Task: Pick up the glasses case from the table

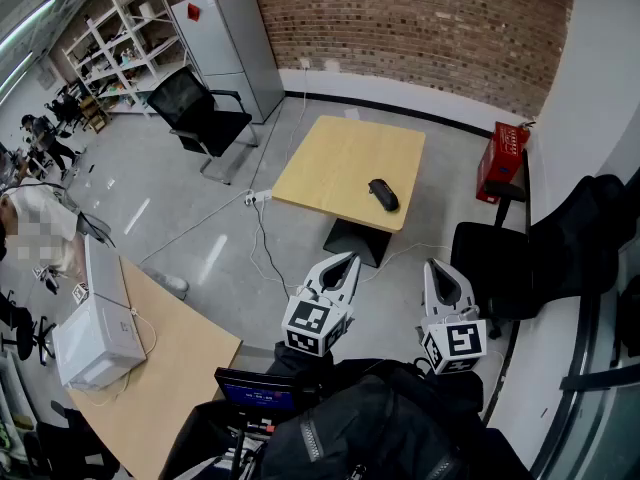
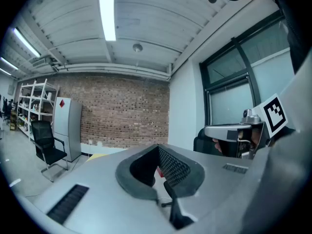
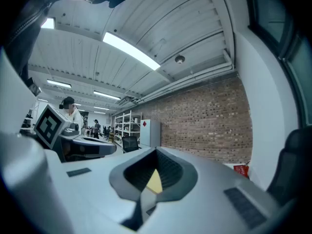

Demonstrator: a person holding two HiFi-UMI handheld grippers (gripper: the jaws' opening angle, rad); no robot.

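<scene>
The black glasses case [image 1: 383, 194] lies near the right front corner of a small square wooden table [image 1: 335, 153] across the floor from me. Both grippers are held side by side at chest height, well short of the table, pointing level toward it. My left gripper [image 1: 348, 260] has its fingers meeting at the tips with nothing between them, which the left gripper view [image 2: 157, 147] also shows. My right gripper [image 1: 433, 265] is shut and empty too [image 3: 156, 151]. A patch of the yellow table [image 3: 155, 182] shows through its notch.
A black chair [image 1: 505, 258] stands right of the table, with a red box [image 1: 503, 158] behind it. Cables [image 1: 262, 238] trail over the floor before the table. Farther left are an office chair [image 1: 200, 113] and a grey cabinet [image 1: 235, 43]. A desk with a white box [image 1: 95, 338] is at my near left.
</scene>
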